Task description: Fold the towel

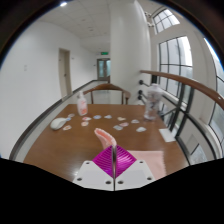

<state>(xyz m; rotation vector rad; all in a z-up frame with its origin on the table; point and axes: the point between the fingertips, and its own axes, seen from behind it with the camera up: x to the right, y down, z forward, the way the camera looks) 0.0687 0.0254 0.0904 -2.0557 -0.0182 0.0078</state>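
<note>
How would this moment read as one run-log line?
gripper: shut, holding nothing | towel: not identifiable | table: small items scattered beyond fingers | fold: not started

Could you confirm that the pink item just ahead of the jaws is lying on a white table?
Not quite: the table is brown wood, not white. The gripper view shows the pink item lying on it, just ahead of the jaws of the gripper.

A long brown wooden table stretches ahead, with small white pieces scattered across its far half, a pale bottle (upright) and a pink object lying nearer.
</note>
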